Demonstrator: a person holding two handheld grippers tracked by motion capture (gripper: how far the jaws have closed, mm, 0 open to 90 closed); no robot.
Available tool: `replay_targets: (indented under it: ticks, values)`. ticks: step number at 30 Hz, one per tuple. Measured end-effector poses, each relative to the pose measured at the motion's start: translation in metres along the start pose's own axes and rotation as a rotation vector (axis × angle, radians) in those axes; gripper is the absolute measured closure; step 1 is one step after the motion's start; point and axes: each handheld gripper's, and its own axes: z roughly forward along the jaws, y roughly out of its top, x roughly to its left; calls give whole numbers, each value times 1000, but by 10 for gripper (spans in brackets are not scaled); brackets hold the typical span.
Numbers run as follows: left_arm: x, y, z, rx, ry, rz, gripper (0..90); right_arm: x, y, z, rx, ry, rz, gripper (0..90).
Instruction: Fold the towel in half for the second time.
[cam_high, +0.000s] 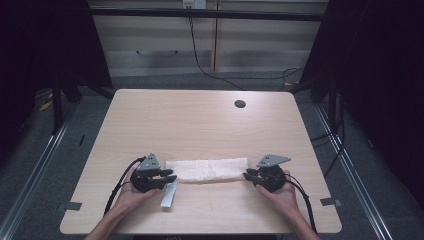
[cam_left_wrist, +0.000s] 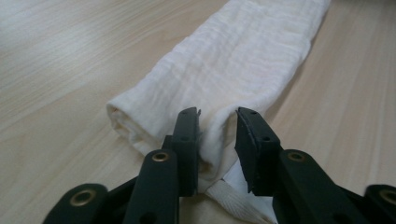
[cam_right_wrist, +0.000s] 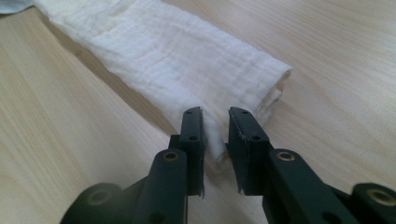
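A white cloth (cam_high: 207, 169), folded into a long band, lies across the near part of the wooden table (cam_high: 200, 120). My left gripper (cam_high: 172, 177) is at its left end; in the left gripper view the cloth (cam_left_wrist: 233, 60) rises in a ridge between the jaws of the gripper (cam_left_wrist: 217, 114), which are shut on it. My right gripper (cam_high: 246, 174) is at the right end; its own view shows the gripper (cam_right_wrist: 215, 112) shut on a corner of the cloth (cam_right_wrist: 177, 51). A white strip (cam_high: 169, 194) trails from the left end toward the front edge.
A dark round hole (cam_high: 240, 104) sits in the table at the back right. Bare wood stretches behind the cloth. Black curtains stand on both sides, and cables run over the floor beyond the far edge.
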Motion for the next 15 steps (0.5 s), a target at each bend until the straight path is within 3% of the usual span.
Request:
replay_targets:
  ticks: [6, 9, 13, 15]
  values:
    - [-6, 1, -17, -34, -29, -11, 538, 2, -2, -15, -39, 36, 41, 630]
    - [-1, 2, -28, -65, -31, -64, 470, 1, -1, -27, -83, 39, 67, 590]
    - [6, 3, -39, -71, 3, -106, 403, -5, 2, -38, -129, 42, 105, 556]
    - [9, 2, -47, -67, 46, -138, 397, -8, 2, -39, -128, 43, 108, 547]
